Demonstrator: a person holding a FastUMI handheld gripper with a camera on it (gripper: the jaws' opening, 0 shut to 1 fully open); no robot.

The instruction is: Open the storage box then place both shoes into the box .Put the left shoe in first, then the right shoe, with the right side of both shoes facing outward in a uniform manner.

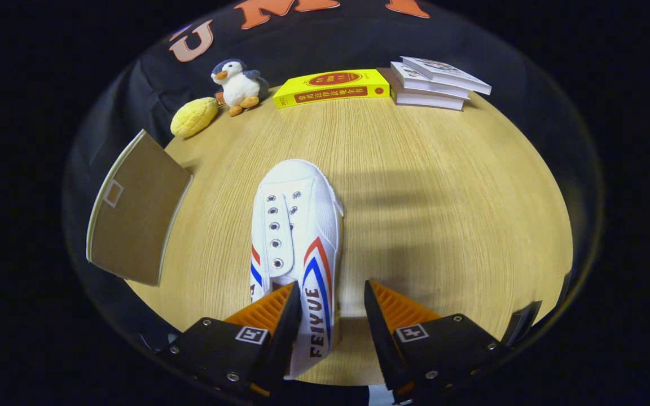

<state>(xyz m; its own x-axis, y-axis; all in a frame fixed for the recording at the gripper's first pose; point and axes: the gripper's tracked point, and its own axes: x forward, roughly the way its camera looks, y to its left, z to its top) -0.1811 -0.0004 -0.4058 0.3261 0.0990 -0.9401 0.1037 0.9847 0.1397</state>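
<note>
A white canvas shoe with red and blue stripes lies on the wooden table, toe pointing away from me. Its heel end and right side wall sit between the fingers of my gripper, which is open. One finger rests over the shoe's opening and the other stands apart from its side, with bare table between. A brown cardboard flap, seemingly the storage box's lid, stands beside the shoe, beyond that first finger.
At the far edge of the table lie a yellow book, a stack of white books, a plush penguin and a yellow plush fruit. Black cloth hangs behind them.
</note>
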